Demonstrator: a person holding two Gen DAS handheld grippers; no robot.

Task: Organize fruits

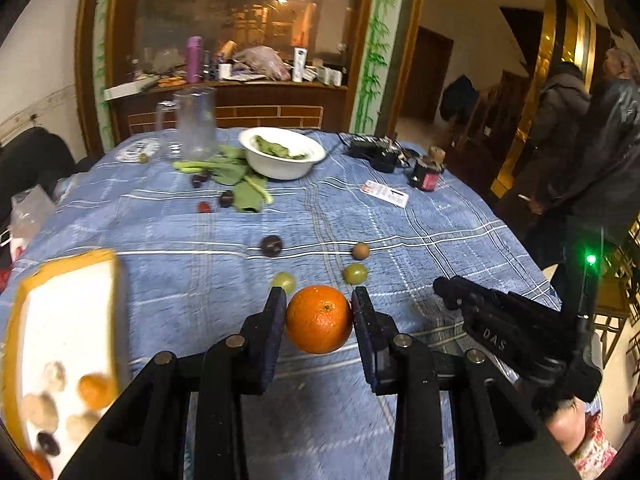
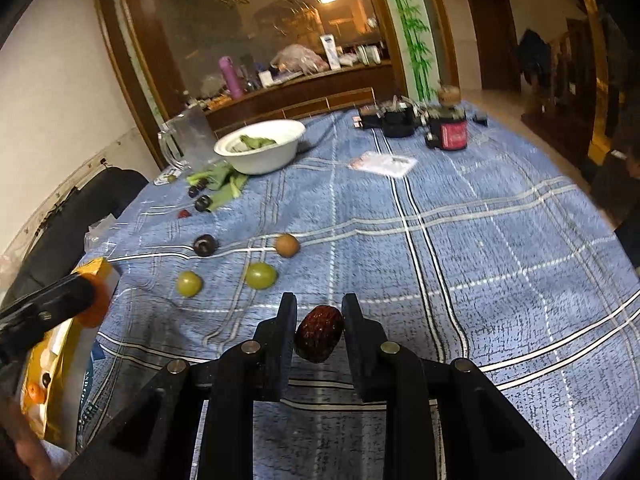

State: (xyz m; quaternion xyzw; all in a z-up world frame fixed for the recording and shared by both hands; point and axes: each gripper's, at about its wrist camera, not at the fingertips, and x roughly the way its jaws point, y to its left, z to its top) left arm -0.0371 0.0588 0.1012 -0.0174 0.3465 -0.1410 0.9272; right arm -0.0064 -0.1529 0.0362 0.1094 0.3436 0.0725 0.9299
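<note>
Left gripper (image 1: 319,304): clamped on an orange (image 1: 319,319), held above the blue plaid tablecloth (image 1: 420,220).
Right gripper (image 2: 319,312): pinching a wrinkled red date (image 2: 319,333).
Loose fruit: two green grapes (image 2: 260,275), a brown longan (image 2: 287,245), a dark plum (image 2: 205,245) ahead.
Tray (image 1: 60,320): yellow-rimmed, at left, blurred, holding fruit.

A blue plaid tablecloth (image 1: 400,216) fills the middle of the frame. Toward its upper left stands a clear glass pitcher (image 1: 195,124), and just right of it a white bowl (image 1: 280,156) with green leaves inside. More leafy greens (image 1: 236,184) lie on the cloth below the bowl. At upper right sit a dark jar with a red label (image 2: 450,130) and a white card (image 2: 384,164). A purple bottle (image 1: 194,59) stands on the wooden counter behind.
</note>
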